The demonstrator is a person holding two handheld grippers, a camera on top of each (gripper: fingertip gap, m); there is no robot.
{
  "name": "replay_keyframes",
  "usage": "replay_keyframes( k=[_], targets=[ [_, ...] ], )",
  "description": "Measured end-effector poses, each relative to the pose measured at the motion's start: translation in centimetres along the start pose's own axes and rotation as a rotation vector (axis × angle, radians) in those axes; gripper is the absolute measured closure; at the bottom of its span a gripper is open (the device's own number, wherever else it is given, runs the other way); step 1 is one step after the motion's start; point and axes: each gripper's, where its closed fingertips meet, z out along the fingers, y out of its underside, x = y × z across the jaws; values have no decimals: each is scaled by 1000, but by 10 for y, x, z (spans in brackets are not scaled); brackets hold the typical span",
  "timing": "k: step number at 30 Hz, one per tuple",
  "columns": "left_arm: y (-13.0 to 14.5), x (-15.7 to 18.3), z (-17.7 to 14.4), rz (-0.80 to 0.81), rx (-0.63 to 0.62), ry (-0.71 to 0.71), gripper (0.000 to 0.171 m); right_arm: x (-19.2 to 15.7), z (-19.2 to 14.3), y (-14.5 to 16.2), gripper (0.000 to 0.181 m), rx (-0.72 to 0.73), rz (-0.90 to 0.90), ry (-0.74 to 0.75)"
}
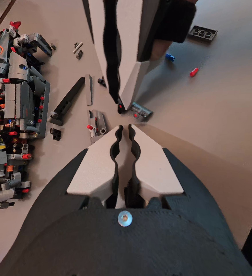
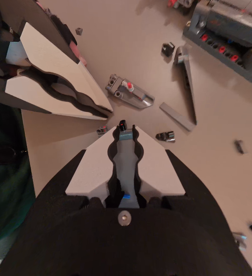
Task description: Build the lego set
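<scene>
Closest to me, my right gripper is pinching a long grey plastic lego beam that runs straight back between the fingers, with a little black connector holding a red pin sticking out at the tip. My left gripper is right beside it, tip almost to tip, and its jaws are nearly closed with nothing in them. Just past both tips, a shiny grey lego panel with a red and white pin lies flat on the tan table, pointing sideways across my beam. I think my right gripper is nearer to it, so that one should bring the beam over. Further out lie a thin grey flat strip and a long dark wedge piece. Farthest away is the big grey half-built lego model with red pins, well apart from both grippers.
</scene>
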Motion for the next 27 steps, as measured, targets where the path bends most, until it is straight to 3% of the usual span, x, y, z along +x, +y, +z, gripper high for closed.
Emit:
replay_keyframes(
  k=[3, 6, 9, 13, 22, 27],
  targets=[
    [-3, 3, 1, -15, 11, 21, 165, -4, -3, 6, 166, 5, 62, 48],
    [-3, 3, 1, -8, 6, 19, 164, -6, -14, 8, 154, 46, 69, 116],
    [-4, 3, -7, -13, 24, 19, 165, -21, -40, 17, 161, 110, 45, 135],
    [-2, 4, -15, -17, 42, 19, 165, -37, -55, 56, 170, 45, 26, 185],
    [-8, 13, -20, 20, 73, 33, 165, -38, -42, 83, 170, 5, 33, 239],
    [-12, 16, -23, 29, 98, 26, 163, -39, -36, 78, 179, 37, 41, 212]
  ],
)
